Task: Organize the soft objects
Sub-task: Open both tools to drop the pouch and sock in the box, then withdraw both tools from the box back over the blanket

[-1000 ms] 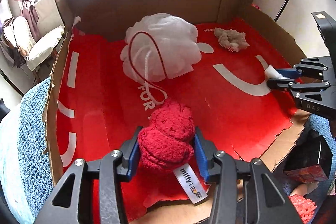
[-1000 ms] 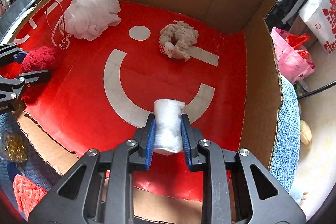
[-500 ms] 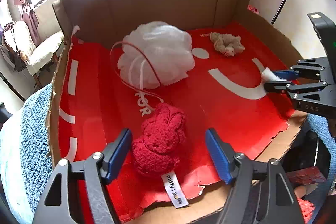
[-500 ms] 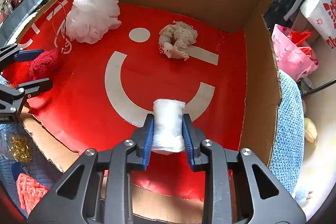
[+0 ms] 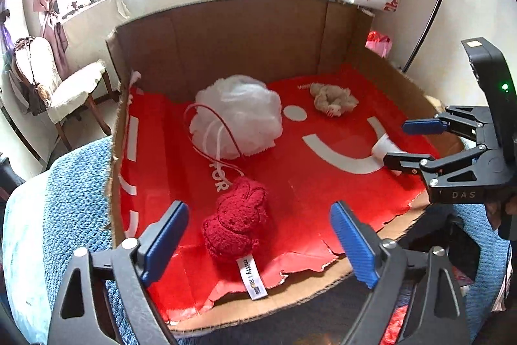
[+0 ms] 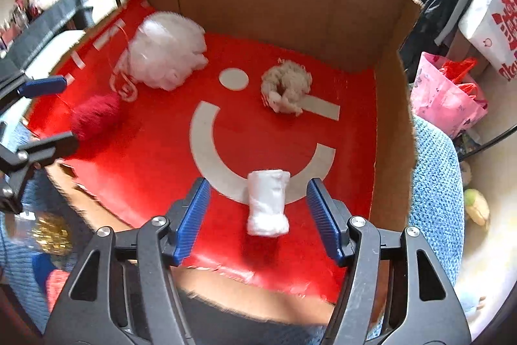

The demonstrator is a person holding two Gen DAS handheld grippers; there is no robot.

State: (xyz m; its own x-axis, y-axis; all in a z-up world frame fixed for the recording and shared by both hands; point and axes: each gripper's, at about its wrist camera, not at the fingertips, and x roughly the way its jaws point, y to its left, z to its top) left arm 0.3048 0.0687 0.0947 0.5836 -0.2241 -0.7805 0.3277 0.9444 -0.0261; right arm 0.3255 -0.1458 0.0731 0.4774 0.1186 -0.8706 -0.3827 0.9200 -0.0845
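A red plush toy with a white tag lies on the red floor of a cardboard box, near its front edge. My left gripper is open, its jaws wide on either side of the toy without touching it. A rolled white cloth lies on the box floor between the jaws of my right gripper, which is open and apart from it. A white mesh pouf with a red cord and a beige fuzzy toy lie farther back. The right gripper also shows in the left wrist view.
The box has tall cardboard walls at the back and sides and a torn low front edge. It sits on a blue knitted cover. A pink bag and a chair stand outside.
Both grippers have opened and pulled back. The left let go of the red plush toy; the right let go of the white cloth roll. Both objects now rest on the box floor.
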